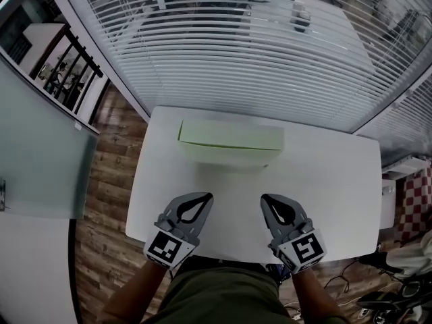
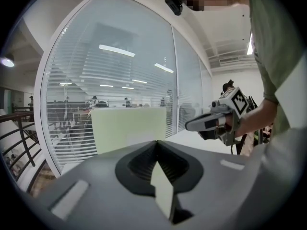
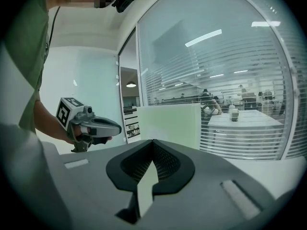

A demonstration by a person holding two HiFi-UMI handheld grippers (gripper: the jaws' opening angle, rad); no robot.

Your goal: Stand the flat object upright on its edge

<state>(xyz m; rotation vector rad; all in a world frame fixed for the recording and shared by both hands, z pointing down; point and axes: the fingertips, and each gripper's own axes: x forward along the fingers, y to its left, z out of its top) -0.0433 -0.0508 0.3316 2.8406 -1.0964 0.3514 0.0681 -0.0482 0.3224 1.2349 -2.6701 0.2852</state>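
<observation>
A pale green flat box (image 1: 231,139) stands upright on its long edge at the far side of the white table (image 1: 337,181), just in front of the window blinds. It shows as a pale green panel (image 2: 128,128) in the left gripper view and again as the panel (image 3: 169,124) in the right gripper view. My left gripper (image 1: 204,198) is shut and empty, near the table's front edge, well short of the box. My right gripper (image 1: 266,200) is shut too, beside it, holding nothing. Each gripper sees the other: the right gripper (image 2: 192,125) and the left gripper (image 3: 115,127).
A glass wall with white blinds (image 1: 256,52) runs right behind the table. Wooden floor (image 1: 108,181) lies to the left, and a glass partition (image 1: 34,154) stands further left. Cables and gear (image 1: 385,289) sit on the floor at the right.
</observation>
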